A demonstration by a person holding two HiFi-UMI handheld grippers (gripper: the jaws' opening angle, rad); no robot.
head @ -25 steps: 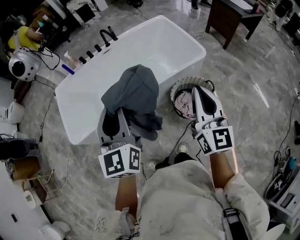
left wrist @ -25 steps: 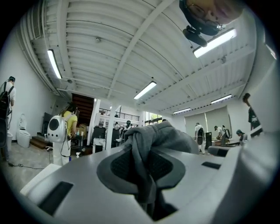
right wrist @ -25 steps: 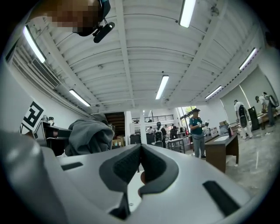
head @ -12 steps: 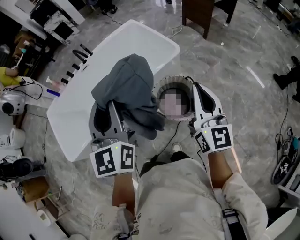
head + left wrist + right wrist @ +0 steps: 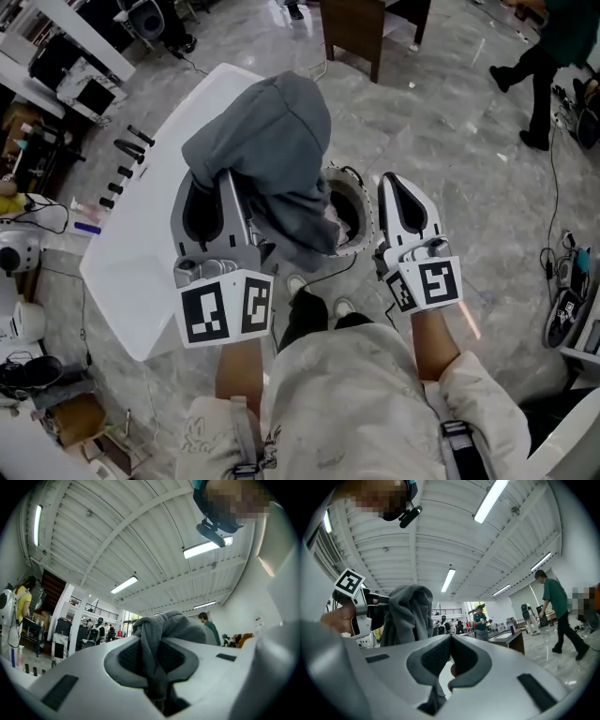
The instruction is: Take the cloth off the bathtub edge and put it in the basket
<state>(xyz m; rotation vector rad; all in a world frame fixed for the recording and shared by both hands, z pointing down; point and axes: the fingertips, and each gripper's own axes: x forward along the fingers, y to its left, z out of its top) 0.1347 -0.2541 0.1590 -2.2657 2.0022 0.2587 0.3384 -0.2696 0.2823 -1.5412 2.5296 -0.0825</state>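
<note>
- Left gripper is clamped down on the grey cloth, with a fold pinched right between the jaws. Right gripper has its jaws pressed together with nothing in them, and it sits at 3 o'clock from the left one.
- Marble floor fills most of the head view. There's a dark wooden table at 12 o'clock and a person in a green top walking at about 1 o'clock.
- White bathtub runs along the 9 to 10 o'clock side, next to the left gripper.
- So the cloth is off the tub edge and up in the air. It's bunched over the left gripper's tips and hangs down toward 5 o'clock.
- Round basket is on the floor between the two grippers, at 3 o'clock from the tub. In the head view the cloth's lower folds cover the basket's 9 o'clock rim, but I can't tell if they touch it.
- Black tap fittings line the tub's 10 o'clock edge.
</note>
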